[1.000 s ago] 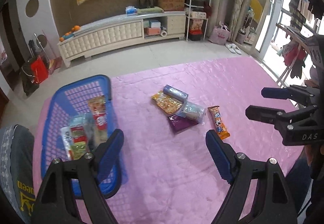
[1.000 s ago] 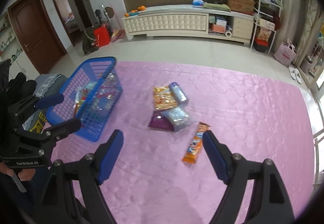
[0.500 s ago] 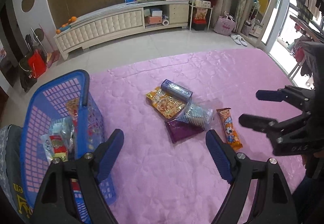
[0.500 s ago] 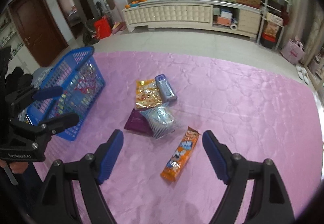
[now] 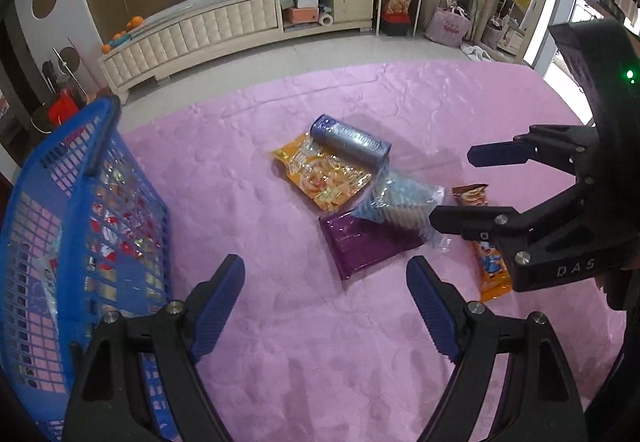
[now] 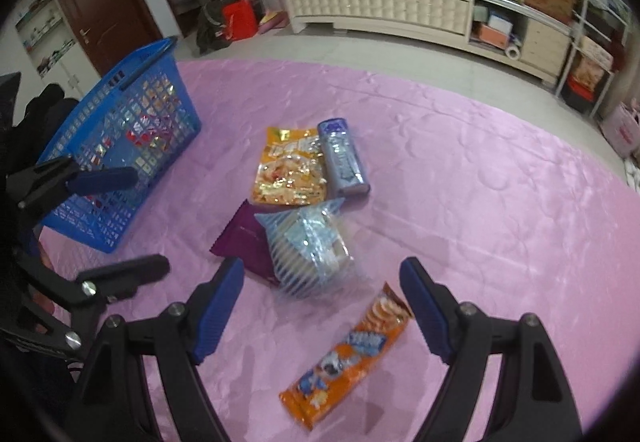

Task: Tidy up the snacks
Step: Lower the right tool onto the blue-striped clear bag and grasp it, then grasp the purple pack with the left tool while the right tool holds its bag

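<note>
Both grippers have dropped closer: right gripper (image 6: 322,298) hangs jaws wide above the orange snack bar (image 6: 348,356), left gripper (image 5: 326,294) gaping near the purple packet (image 5: 368,244), blue basket (image 5: 100,178) alongside.

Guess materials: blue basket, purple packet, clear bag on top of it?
Blue basket: looks like rigid moulded plastic, dull sheen, with an open lattice wall that shows the wrappers inside.
Purple packet: probably glossy plastic film or foil laminate; it throws highlights and has a serrated edge.
Clear bag: thin transparent film, crinkled and shiny, with the striped contents visible through it.
</note>
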The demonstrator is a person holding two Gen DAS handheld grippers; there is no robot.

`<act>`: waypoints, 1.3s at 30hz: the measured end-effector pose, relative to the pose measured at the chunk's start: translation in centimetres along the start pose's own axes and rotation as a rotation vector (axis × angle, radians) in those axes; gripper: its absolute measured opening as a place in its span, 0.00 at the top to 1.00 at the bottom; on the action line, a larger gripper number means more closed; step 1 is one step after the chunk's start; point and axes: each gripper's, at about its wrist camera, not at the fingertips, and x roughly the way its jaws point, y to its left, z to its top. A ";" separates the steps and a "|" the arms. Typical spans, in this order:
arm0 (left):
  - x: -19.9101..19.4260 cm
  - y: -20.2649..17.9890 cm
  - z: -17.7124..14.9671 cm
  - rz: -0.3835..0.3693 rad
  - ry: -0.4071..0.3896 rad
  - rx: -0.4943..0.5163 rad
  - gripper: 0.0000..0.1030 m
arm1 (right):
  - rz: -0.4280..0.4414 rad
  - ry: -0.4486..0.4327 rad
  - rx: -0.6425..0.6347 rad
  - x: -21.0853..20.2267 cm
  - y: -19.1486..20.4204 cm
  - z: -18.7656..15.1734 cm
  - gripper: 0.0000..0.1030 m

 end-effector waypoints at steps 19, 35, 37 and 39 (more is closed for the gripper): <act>0.6 0.8 -0.9 -0.026 0.035 -0.052 0.21 | -0.017 -0.003 0.070 1.6 -0.3 -0.8 0.43; 1.6 -1.0 1.4 -0.047 0.099 -0.136 0.21 | -0.184 -0.091 0.215 -4.4 -1.6 -3.1 0.43; 2.4 -1.2 1.8 -0.044 0.117 -0.141 0.21 | -0.195 -0.092 0.212 -4.0 -1.3 -2.8 0.43; 3.5 -1.4 2.2 -0.058 0.134 -0.153 0.21 | -0.195 -0.091 0.219 -3.8 -1.7 -2.7 0.43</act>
